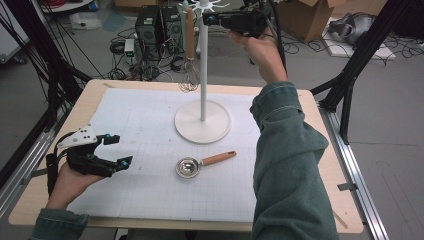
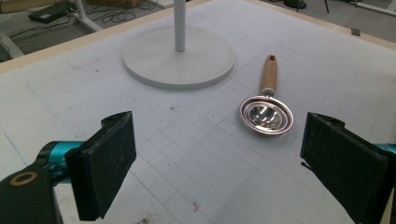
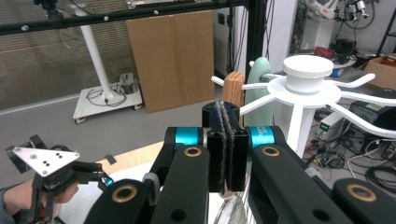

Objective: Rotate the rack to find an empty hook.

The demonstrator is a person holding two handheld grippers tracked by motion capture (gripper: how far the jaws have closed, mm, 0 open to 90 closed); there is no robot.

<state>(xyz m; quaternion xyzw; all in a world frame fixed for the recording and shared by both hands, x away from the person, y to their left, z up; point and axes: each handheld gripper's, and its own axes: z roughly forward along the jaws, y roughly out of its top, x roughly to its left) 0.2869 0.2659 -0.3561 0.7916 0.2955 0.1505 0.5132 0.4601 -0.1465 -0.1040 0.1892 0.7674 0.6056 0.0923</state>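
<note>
A utensil-hanging stand [image 1: 202, 75] rises from its round base on the white mat covering the table [image 1: 320, 165]; a whisk [image 1: 189, 50] with a wooden handle hangs from one of the hooks at its top. The right gripper [image 1: 207, 19], held high by the raised hand, sits at hook level with its fingers [image 3: 227, 140] clenched flat together and nothing visibly between them, the whisk's handle end [image 3: 233, 88] just beyond the tips — a judgement: the whisk has been hung and this hand is free. The left gripper [image 1: 116, 150] rests low at the mat's near left, fingers [image 2: 105, 163] released and spread wide, holding nothing. Ahead of them lies a small metal strainer [image 2: 266, 114] with a wooden handle, flat on the mat just beside the base [image 2: 179, 56]. Probable next move — pick up the strainer by its handle, which calls for a low, level approach.
</note>
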